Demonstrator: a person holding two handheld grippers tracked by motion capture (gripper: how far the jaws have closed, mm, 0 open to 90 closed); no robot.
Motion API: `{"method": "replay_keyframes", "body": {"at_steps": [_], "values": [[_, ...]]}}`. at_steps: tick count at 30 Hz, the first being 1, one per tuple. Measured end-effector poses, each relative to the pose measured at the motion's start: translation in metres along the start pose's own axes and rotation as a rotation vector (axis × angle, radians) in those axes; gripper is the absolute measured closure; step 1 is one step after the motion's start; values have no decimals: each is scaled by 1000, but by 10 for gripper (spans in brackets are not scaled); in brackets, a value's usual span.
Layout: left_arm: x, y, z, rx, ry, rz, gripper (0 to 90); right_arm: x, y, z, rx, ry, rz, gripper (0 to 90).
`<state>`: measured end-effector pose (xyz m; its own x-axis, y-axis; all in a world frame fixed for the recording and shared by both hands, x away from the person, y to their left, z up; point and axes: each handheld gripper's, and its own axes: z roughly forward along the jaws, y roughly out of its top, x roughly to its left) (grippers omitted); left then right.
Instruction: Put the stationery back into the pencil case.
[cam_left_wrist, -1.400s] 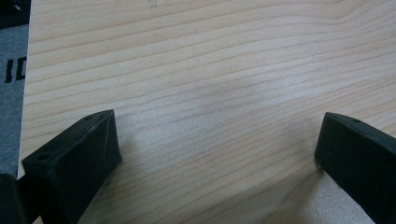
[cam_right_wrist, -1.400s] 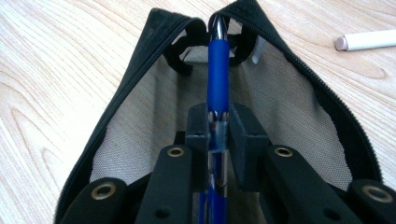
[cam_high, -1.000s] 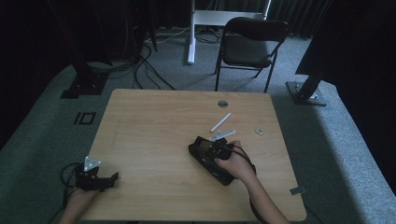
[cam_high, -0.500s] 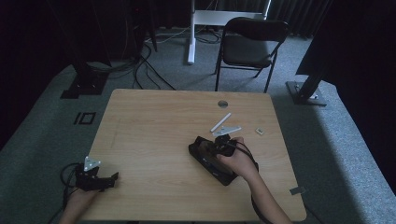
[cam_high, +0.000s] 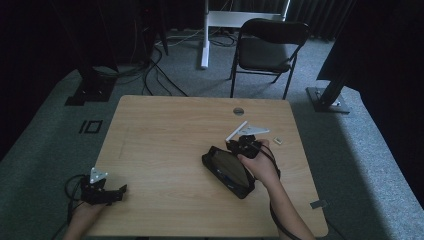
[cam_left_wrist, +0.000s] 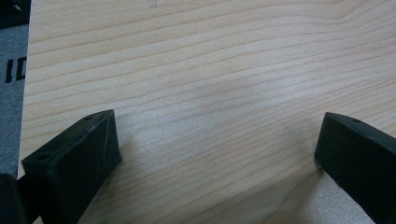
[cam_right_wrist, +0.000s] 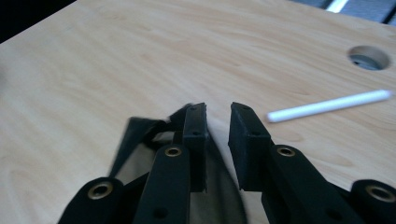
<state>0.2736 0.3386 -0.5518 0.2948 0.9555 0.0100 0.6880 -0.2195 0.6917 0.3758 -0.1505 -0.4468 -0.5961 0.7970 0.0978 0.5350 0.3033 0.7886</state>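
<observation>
The high view looks forward and down on the whole table (cam_high: 165, 125) from far. Both gripper views look close along its wood, a surface all three views share.

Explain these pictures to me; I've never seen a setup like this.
There is no machine here: a person holds a two-jawed tool in each hand. The wide picture looks down on the wooden table. The other two come from cameras riding on each tool, looking along its black jaws. The left tool is at the near-left corner, jaws wide open and empty. The right tool, jaws nearly shut, is at a black pouch; whether it grips it is unclear. Beyond lie a white stick and a flat white piece.
</observation>
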Motion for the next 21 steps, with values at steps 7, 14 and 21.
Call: {"method": "replay_keyframes", "body": {"at_steps": [7,14,21], "values": [[0,0,0,0,0,0,1,-20,-3,5,-11,-63,65,753],[0,0,0,0,0,0,1,-42,-14,8,-26,-141,105,752],[0,0,0,0,0,0,1,-64,-27,7,-32,-203,149,746]]}}
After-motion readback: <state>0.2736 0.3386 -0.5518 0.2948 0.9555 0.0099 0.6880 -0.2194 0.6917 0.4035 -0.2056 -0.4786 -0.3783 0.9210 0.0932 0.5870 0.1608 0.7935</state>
